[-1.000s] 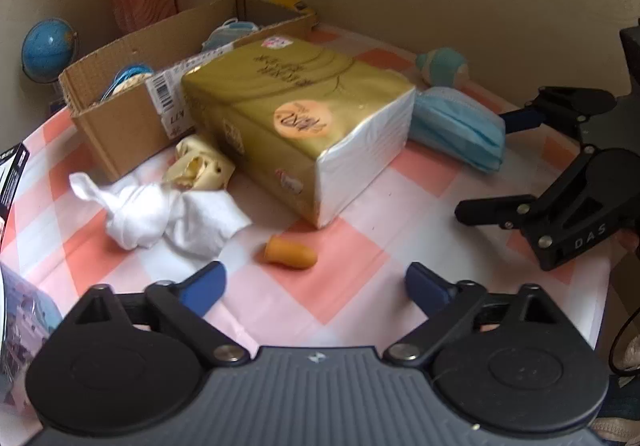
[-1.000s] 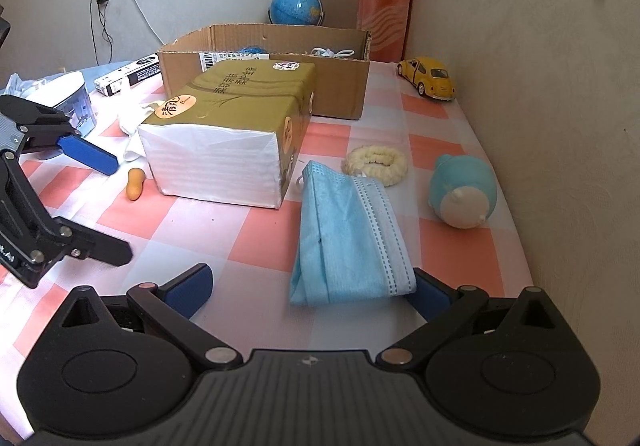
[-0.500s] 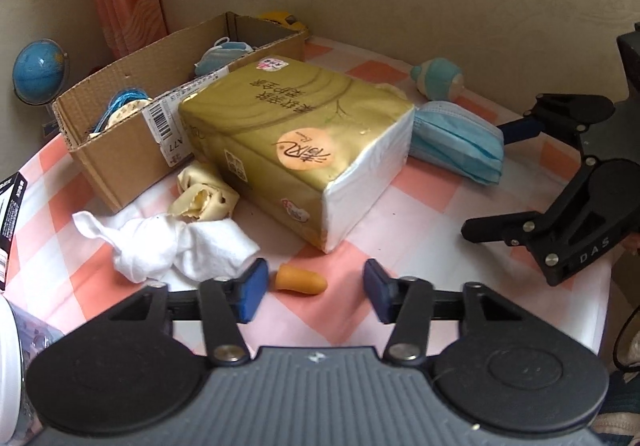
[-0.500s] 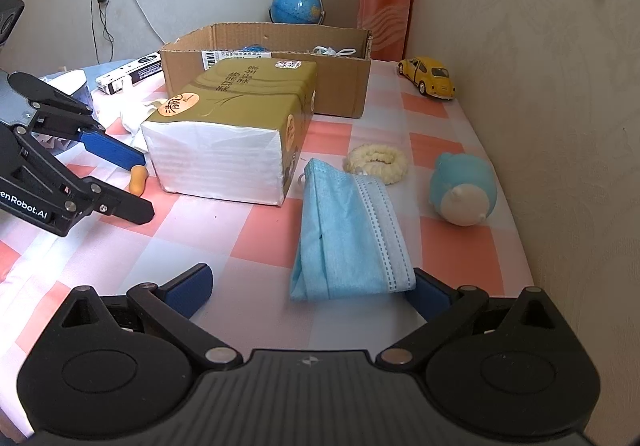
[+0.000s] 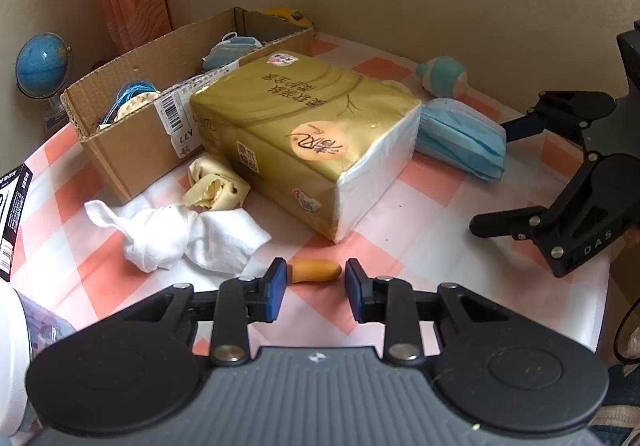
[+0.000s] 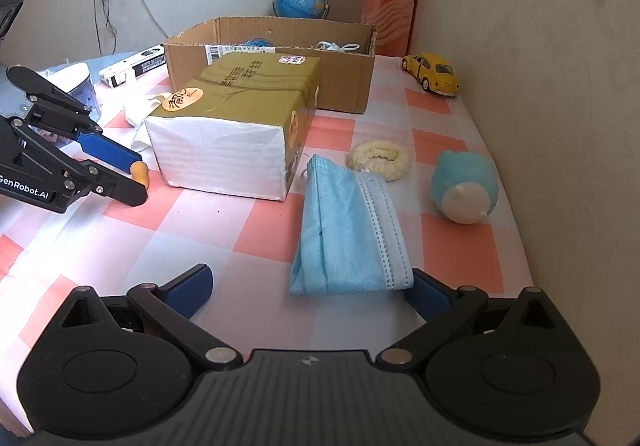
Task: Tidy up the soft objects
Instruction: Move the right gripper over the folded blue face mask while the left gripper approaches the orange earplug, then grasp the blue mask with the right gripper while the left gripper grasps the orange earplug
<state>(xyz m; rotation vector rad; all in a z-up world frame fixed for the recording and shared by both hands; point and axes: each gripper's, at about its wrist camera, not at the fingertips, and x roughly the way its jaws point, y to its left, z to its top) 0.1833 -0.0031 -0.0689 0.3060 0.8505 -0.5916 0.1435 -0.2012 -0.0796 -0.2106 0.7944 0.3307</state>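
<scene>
1. I can read "GenRobot.AI" on my left tool (image 6: 134, 173) and "DAS" on my right tool (image 5: 494, 173); the gold plastic-wrapped tissue pack (image 5: 308, 137) carries print I cannot make out.
2. The small orange foam earplug (image 5: 315, 270) lies on the pink-checked worktop (image 5: 432, 205), between the left tool's blue pads.
3. The left jaws have just been closing around it; a pad seems to touch one end, the other stands just clear.
4. My right tool is wide open, holding nothing, at the folded blue face mask (image 6: 348, 230).
5. The open cardboard box (image 5: 132, 125) holds another mask and blue cord.
</scene>
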